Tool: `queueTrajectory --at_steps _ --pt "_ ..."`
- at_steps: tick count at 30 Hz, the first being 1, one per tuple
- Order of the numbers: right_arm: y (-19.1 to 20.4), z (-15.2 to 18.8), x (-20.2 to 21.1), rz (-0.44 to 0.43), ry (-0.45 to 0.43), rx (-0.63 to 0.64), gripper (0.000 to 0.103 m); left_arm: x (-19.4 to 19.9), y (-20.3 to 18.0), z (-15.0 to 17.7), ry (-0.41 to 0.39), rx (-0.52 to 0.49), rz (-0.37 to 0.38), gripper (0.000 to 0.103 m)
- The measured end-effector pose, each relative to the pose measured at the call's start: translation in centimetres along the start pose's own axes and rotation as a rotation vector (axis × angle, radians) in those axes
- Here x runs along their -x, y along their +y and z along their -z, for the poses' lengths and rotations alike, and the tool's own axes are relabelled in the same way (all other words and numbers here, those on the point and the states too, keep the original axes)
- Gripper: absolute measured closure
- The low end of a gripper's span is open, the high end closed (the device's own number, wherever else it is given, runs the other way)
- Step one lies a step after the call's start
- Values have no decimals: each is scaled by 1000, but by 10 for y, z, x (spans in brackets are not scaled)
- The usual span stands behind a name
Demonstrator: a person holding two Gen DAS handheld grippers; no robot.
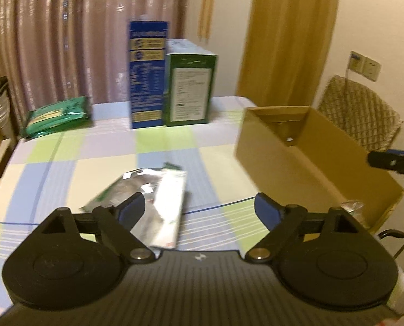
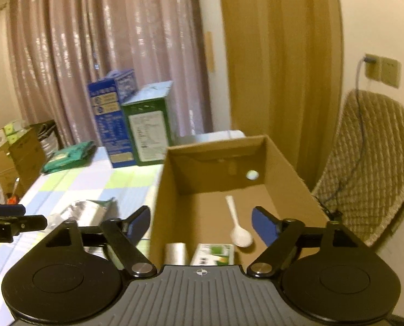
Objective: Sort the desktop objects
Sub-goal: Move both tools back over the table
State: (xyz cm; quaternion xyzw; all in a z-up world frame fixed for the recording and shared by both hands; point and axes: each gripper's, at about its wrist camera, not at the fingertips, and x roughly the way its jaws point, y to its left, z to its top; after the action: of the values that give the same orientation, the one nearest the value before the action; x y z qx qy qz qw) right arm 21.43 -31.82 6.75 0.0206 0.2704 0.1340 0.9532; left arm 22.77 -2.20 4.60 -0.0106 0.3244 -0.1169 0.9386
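Note:
A silver foil pouch [image 1: 158,201] lies flat on the checked tablecloth [image 1: 106,146], just ahead of my left gripper [image 1: 202,206], which is open and empty above it. My right gripper [image 2: 202,217] is open and empty over the near end of the open cardboard box [image 2: 283,168]. Inside the box lie a white plastic spoon [image 2: 238,226], a small green-and-white carton [image 2: 214,254] and a silver item [image 2: 176,252]. The pouch also shows in the right wrist view [image 2: 90,209]. The box stands at the table's right in the left wrist view [image 1: 305,157].
A tall blue box [image 1: 147,73] and a green box [image 1: 191,87] stand upright at the table's far edge. A green packet [image 1: 56,116] lies at the far left. A padded chair [image 2: 370,168] stands right of the cardboard box. Curtains hang behind.

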Motion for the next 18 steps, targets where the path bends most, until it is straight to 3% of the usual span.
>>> queueTrajectory --at_steps 8,18 --pt "52 -11 3 -101 -9 75 5 21 46 9 -16 -50 -129 14" --pt "113 -6 -12 -205 15 91 4 28 87 38 31 -40 -169 14"
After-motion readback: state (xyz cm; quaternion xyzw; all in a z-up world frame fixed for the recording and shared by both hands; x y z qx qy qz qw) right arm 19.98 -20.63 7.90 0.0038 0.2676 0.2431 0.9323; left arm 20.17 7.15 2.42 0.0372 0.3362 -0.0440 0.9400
